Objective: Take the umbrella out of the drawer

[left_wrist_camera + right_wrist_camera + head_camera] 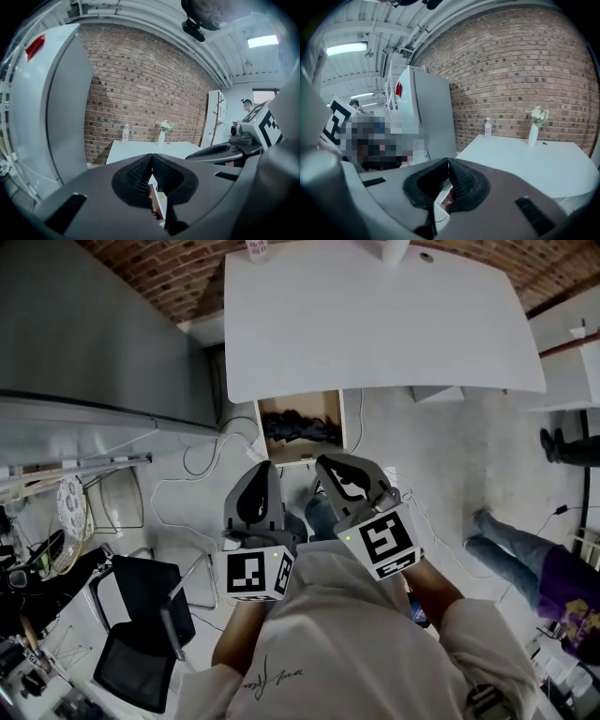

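Head view looks steeply down; gripper views face table (pixel 375 324).

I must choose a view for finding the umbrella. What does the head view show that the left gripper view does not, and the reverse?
Only the head view: the dark umbrella lying in the open drawer, and a black chair. Only the left gripper view: the ceiling light and the white flowers. Both: the white table, the brick wall and the right gripper.
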Tool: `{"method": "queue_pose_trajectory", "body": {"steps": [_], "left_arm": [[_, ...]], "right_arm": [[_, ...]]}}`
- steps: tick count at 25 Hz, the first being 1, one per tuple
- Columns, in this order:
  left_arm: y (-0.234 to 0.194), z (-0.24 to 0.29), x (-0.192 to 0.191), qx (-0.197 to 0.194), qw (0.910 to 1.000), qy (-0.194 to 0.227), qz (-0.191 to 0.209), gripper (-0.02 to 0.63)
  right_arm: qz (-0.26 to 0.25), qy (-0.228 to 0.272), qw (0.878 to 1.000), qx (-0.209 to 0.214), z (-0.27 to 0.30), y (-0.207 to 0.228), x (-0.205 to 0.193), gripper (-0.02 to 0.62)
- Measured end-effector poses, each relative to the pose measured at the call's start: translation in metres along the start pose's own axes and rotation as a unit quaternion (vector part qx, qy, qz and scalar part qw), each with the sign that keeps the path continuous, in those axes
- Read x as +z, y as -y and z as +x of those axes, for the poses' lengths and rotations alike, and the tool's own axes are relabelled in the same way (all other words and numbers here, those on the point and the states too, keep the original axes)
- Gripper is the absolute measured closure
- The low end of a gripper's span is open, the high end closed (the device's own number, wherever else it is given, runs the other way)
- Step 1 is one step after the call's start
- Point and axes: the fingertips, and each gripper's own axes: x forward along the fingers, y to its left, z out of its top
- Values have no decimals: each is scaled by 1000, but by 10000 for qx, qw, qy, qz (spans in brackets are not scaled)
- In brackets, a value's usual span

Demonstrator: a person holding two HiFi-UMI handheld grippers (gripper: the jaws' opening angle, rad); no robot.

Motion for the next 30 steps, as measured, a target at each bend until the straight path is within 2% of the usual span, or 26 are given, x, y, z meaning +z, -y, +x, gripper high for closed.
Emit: {"method": "queue_pose_trajectory", "body": {"steps": [3,8,14,30], "left_arm": [[-2,6,-9,59,9999,-79,-52,588],[-9,11,-17,147,9998,-39,105,589],[-19,23,-37,66,9997,-188,-162,588],[-41,51,-93,142,9982,-477,-321,588]], "right_arm": [[-54,-117,9999,84,8,4,-8,580],[-195,-288,9993,166,24,6,-21,580],[-366,-360,9985,209,45,8,-36,580],[-423,-662,9963,354,99,15,-97,577]]}}
